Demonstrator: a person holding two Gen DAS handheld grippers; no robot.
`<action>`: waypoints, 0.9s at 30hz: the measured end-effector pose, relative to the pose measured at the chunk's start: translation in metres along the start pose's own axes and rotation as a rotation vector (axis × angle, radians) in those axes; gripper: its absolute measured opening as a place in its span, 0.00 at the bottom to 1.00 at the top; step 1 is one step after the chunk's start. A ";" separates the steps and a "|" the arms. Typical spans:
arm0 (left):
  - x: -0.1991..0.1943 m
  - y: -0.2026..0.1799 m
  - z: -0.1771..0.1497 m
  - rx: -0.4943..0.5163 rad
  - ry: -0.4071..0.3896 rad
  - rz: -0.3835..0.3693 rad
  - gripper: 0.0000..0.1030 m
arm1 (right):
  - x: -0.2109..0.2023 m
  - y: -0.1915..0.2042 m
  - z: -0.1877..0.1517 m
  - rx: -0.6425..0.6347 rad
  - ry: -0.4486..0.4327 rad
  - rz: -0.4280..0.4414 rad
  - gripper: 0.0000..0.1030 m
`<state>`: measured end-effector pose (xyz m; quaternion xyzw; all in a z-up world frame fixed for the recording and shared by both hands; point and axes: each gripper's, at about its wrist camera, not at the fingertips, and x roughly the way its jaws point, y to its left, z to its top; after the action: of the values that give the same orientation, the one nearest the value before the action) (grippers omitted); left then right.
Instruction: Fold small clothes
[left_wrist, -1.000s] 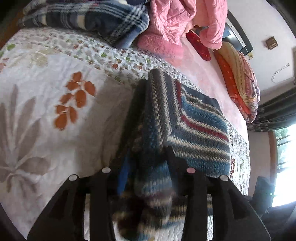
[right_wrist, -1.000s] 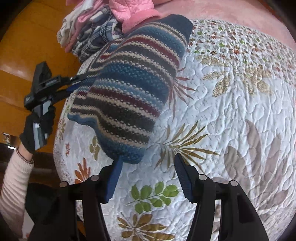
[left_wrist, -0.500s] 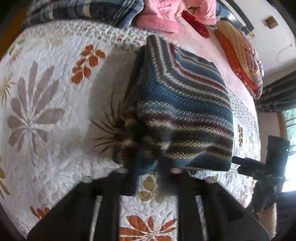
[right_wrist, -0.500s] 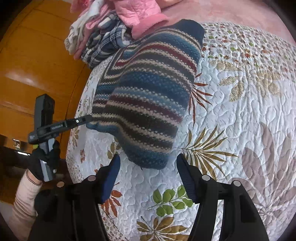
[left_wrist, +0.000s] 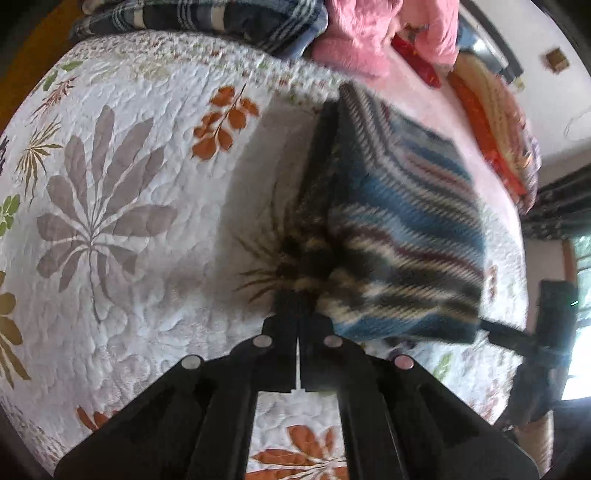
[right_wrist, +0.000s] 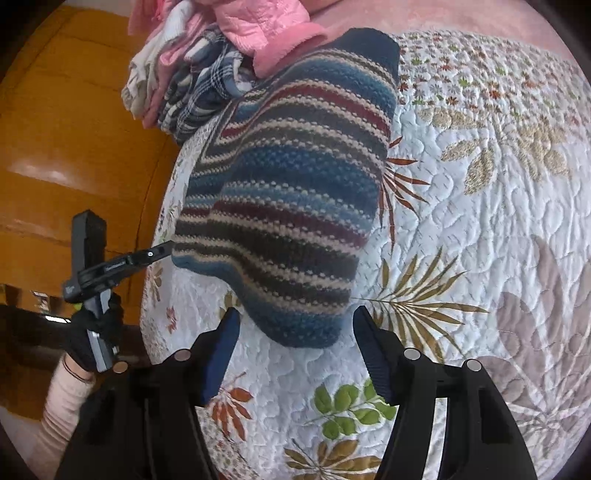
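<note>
- Left hand-held gripper (left_wrist: 297, 306) clenched on striped knit's (right_wrist: 288, 192) corner, lifting it off the bed quilt (right_wrist: 480, 221) to fold.
- Right hand-held gripper (right_wrist: 295, 332) released, jaws wide around the near corner, likely next pinch.

Coarse striped knit sweater (right_wrist: 288, 206); matt quilted cotton bedspread (right_wrist: 480, 229), stitched in puffy relief. Fleecy pink garment (right_wrist: 266, 33) and woven plaid cloth (right_wrist: 199, 99) at bed's far edge. Glossy orange wood panel (right_wrist: 66, 122). Matt black plastic tools.
</note>
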<state>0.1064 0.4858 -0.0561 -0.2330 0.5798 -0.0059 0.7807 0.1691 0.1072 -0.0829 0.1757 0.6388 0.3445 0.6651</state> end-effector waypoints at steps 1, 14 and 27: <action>-0.004 -0.005 0.002 0.010 -0.021 0.002 0.07 | 0.002 -0.002 0.002 0.013 0.002 0.012 0.64; 0.041 -0.030 -0.001 0.129 0.033 0.095 0.29 | 0.039 -0.013 0.003 0.069 0.065 -0.020 0.31; 0.049 -0.017 0.002 0.106 0.088 0.039 0.47 | 0.039 -0.014 0.000 0.030 0.088 -0.070 0.43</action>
<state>0.1286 0.4573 -0.0930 -0.1797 0.6170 -0.0316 0.7656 0.1700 0.1243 -0.1206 0.1476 0.6784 0.3189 0.6452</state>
